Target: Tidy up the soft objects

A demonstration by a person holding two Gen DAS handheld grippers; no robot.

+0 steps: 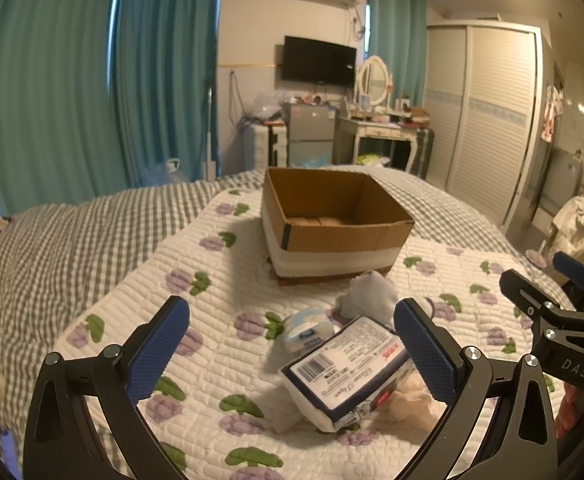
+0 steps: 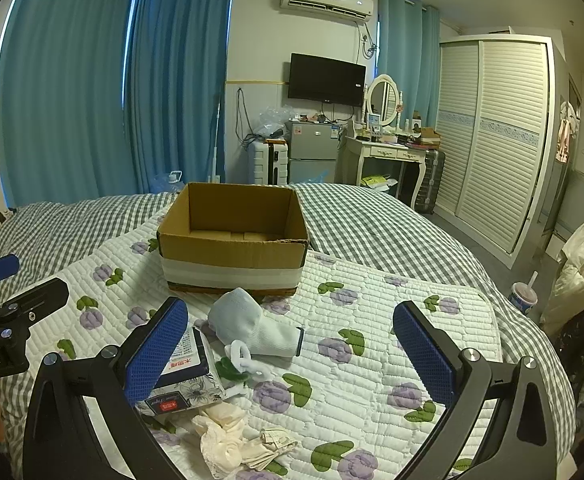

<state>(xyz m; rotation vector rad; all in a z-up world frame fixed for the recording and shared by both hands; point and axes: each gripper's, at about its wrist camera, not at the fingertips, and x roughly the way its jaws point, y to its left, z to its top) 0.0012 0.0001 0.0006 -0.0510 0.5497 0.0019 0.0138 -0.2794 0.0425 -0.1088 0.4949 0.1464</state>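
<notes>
Nothing was packed yet: both my left tongs (image 1: pixel 292 356) and right tongs (image 2: pixel 289 354) gaped empty; next, grip the tissue pack (image 1: pixel 346 368) for the box (image 1: pixel 332 216).

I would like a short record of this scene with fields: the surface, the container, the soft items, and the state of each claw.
surface: quilt with flower print, on a bed
container: cardboard box, open, appears empty
soft items: tissue pack, white glove, cream cloth, small tissue packet
left claw: open, holding nothing
right claw: open, holding nothing
</notes>
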